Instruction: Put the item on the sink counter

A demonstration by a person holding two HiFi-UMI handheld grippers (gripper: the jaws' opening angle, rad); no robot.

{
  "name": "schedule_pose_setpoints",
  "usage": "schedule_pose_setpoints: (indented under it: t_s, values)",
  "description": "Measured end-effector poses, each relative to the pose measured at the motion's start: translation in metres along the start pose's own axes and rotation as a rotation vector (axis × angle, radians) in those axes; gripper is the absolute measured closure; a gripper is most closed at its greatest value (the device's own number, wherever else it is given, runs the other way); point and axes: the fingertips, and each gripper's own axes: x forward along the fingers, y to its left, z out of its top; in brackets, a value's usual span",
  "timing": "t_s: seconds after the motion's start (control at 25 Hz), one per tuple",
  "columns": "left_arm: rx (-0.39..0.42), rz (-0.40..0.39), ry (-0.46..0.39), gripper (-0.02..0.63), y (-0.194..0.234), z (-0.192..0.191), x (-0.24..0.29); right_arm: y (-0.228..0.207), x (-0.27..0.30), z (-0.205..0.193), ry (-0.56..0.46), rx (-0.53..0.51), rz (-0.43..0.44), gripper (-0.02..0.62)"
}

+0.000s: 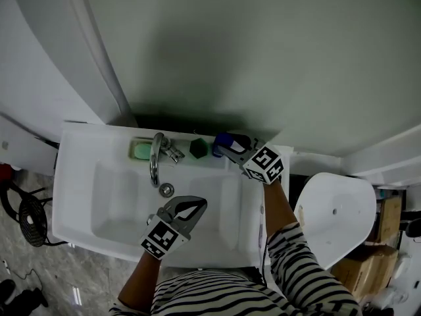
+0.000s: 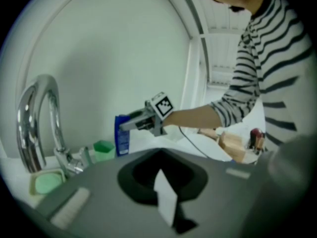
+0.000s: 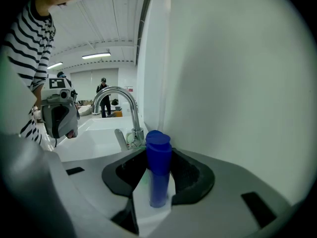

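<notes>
A blue bottle (image 1: 222,142) stands upright at the back ledge of the white sink (image 1: 79,196), right of the faucet. My right gripper (image 1: 225,149) is shut on the bottle; in the right gripper view the bottle (image 3: 158,167) sits between the two jaws of that gripper (image 3: 156,195). From the left gripper view, the bottle (image 2: 122,135) shows with the right gripper (image 2: 130,124) clamped on its upper part. My left gripper (image 1: 199,205) hovers over the basin, shut and empty, its pads (image 2: 164,195) together.
A chrome faucet (image 1: 156,158) rises at the back middle, with a green soap (image 1: 141,151) to its left and a dark green cup (image 1: 198,147) between faucet and bottle. The drain (image 1: 167,189) lies in the basin. A white toilet lid (image 1: 335,216) is at the right.
</notes>
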Motion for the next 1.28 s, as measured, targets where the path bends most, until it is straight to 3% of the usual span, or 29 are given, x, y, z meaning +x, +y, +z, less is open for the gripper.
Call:
schedule_pose_setpoints:
  t_s: [0.68,0.8,1.0,1.28]
  values:
    - [0.016,-0.016,-0.002,0.600,-0.006,0.006,0.000,0.003,-0.005,-0.003,0.010,-0.018,-0.017,0.445]
    - [0.020,-0.015,-0.004,0.600,-0.007,0.006,-0.002,0.001,-0.010,0.005,-0.021,0.005,-0.028,0.392]
    - [0.030,-0.016,-0.008,0.600,-0.010,0.007,-0.005,0.006,-0.017,0.014,-0.021,-0.019,-0.035,0.385]
    - [0.052,-0.027,-0.022,0.600,-0.018,0.016,-0.005,-0.002,-0.041,0.028,-0.038,-0.036,-0.146,0.373]
